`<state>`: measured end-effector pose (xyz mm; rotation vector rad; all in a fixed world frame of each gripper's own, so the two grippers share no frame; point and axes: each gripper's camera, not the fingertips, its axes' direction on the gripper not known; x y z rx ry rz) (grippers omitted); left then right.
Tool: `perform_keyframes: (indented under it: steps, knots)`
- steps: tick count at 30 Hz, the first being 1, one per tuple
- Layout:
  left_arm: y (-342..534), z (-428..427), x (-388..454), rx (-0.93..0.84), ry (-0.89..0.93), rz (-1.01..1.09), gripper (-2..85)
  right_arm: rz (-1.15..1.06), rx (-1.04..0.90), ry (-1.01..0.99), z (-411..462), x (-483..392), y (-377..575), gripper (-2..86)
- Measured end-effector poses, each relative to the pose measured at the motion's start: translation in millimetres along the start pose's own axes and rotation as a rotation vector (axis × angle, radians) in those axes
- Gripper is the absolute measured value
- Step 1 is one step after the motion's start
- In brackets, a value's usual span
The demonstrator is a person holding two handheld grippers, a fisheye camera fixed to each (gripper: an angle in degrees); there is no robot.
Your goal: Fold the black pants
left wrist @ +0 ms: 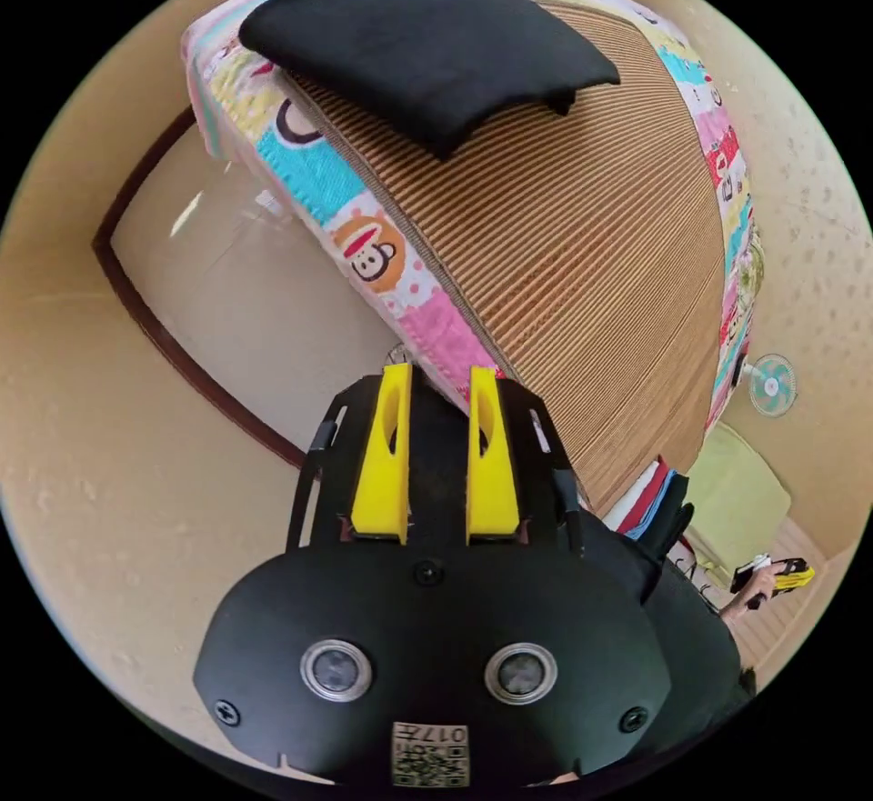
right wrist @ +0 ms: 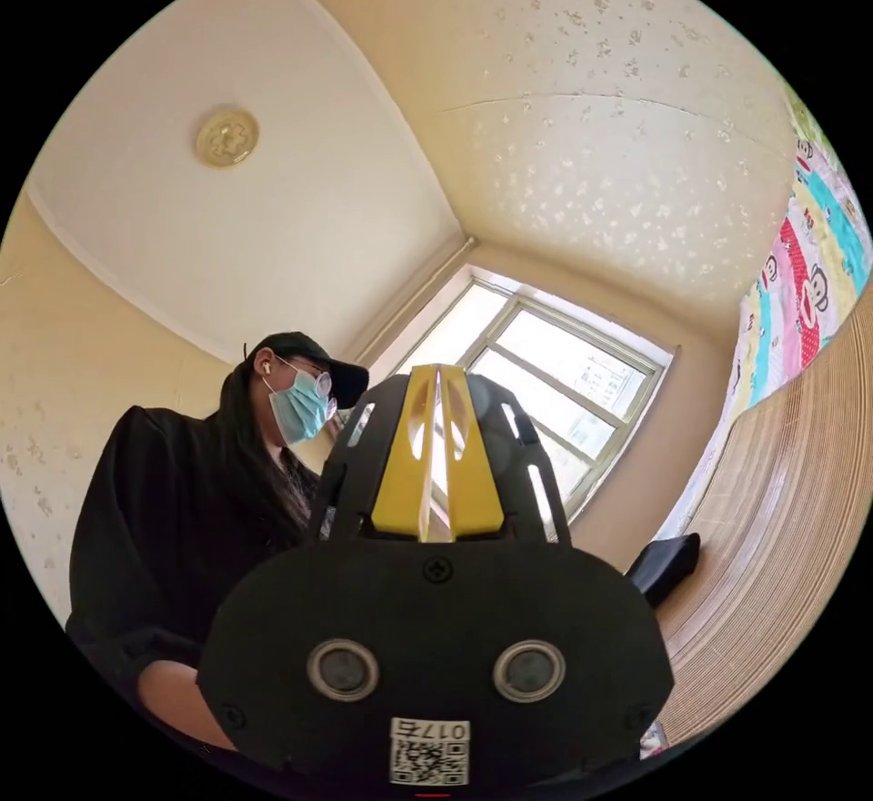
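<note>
While the left gripper (left wrist: 437, 401) gapes empty, folded black pants (left wrist: 427, 37) lie at twelve o'clock; the right gripper's (right wrist: 437, 383) jaws meet, pointing ceilingward.

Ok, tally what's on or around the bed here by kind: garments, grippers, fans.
Folded black pants on the ribbed mat: 1
Yellow-jawed grippers: 2, the left gripper and the right gripper
Fans: 1
Total: 4
</note>
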<state>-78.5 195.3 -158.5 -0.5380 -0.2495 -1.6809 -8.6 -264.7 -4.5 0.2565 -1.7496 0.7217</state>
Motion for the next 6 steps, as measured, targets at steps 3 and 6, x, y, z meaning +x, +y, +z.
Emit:
perform_keyframes:
  steps: [3, 6]
  knots:
    - [-63.7, -52.3, -1.5, 0.043, -0.083, 0.089, 12.4, 0.095, -0.092, 0.089, 14.4, 8.1, 23.8, 0.2]
    - [-123.3, -93.3, -0.7, 0.069, -0.084, 0.174, 13.0, 0.131, -0.149, 0.187, 13.6, -4.1, 41.6, 0.2]
